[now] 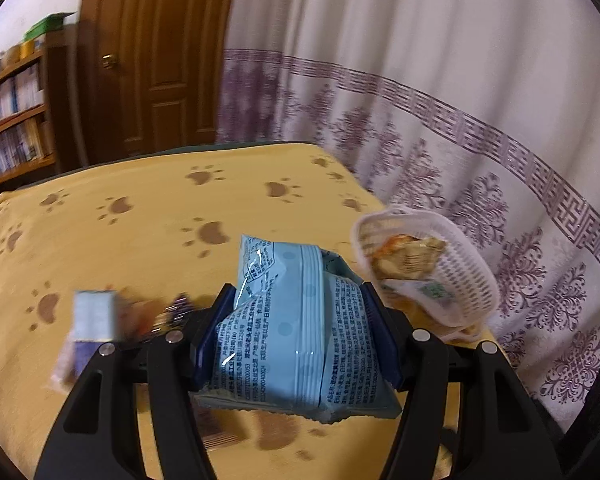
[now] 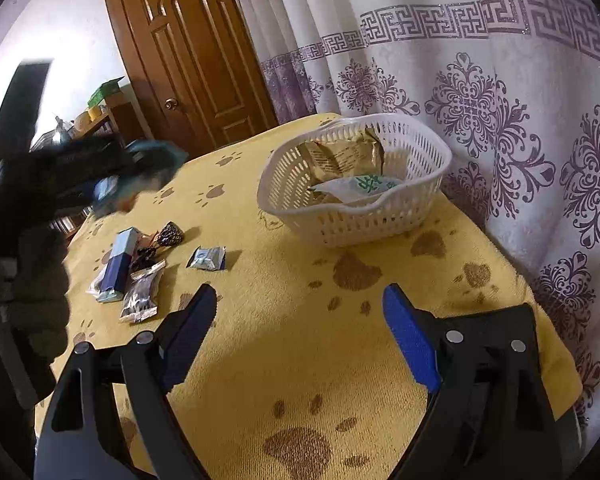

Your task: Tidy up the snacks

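Above the yellow paw-print surface (image 2: 300,340), the left hand-held gripper (image 1: 298,328) is clamped on one light-blue snack packet (image 1: 292,332), held clear of the cloth. The right hand-held gripper (image 2: 300,332) hangs with its jaws apart and nothing between them. One white basket (image 2: 380,216) stands near the curtain (image 2: 500,100), with at least two packets inside. Left of it lies a loose cluster of about five small snacks (image 2: 140,268), one silver-blue packet (image 2: 207,258) slightly apart from the rest.
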Motion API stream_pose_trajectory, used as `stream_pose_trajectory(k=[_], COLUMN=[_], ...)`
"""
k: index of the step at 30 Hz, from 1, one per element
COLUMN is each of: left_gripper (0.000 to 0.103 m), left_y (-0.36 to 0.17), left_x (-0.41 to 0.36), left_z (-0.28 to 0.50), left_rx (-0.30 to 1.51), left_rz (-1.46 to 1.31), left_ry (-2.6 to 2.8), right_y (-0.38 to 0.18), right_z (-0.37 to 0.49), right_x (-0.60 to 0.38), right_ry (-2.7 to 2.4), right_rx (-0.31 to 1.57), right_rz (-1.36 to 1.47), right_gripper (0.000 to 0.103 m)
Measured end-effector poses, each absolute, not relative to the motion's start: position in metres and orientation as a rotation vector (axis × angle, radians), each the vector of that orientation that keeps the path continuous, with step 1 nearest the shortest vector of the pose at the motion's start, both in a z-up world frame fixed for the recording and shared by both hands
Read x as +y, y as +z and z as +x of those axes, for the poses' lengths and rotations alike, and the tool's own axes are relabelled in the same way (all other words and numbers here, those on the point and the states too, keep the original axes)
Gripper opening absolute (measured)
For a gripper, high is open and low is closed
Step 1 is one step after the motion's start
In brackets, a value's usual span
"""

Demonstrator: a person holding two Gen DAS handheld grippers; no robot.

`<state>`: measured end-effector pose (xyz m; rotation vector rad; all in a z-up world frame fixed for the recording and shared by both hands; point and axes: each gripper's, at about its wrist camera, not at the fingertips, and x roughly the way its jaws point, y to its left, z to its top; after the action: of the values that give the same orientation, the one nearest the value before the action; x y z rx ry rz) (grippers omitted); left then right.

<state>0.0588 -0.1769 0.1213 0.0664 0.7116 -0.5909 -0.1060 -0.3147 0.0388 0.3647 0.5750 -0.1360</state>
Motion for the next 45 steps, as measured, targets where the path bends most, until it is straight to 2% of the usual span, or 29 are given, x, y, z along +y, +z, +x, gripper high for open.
stream_pose_trajectory(k=[15, 16, 17, 19, 35, 45], left_gripper=[0.063, 0.065, 0.075, 0.082, 0.082, 0.082], left_y=[0.118, 0.116, 0.115, 0.114, 0.115, 0.093], left_x=[-0.269, -0.27, -0.271, -0.269, -0.221, -0.233], left_z=[0.067, 0.068, 0.07, 0.074, 0.062, 0.053], left_rx=[0.745, 0.747, 0.75, 0.75, 0.705, 0.681], left_rz=[0.069, 0.055, 0.042, 0.006, 0.045, 0.176], left_ry=[-0.755, -0.758, -0.76, -0.766, -0.713, -0.65], right_y=[0.031, 0.031, 0.03, 0.028, 0.026, 0.029], right_z=[-0.11, -0.11, -0.11, -0.109, -0.102, -0.101], right_x=[-0.313, -0.313, -0.314, -0.315, -0.315, -0.312], right_ry=[-0.093, -0.093, -0.093, -0.095, -0.096, -0.094], right_rx=[0.57, 0.571, 0.573, 0.576, 0.587, 0.584], right_rz=[0.37, 0.375, 0.379, 0.384, 0.404, 0.39], right_gripper=[0.086, 0.086, 0.086, 0.086, 0.086, 0.086])
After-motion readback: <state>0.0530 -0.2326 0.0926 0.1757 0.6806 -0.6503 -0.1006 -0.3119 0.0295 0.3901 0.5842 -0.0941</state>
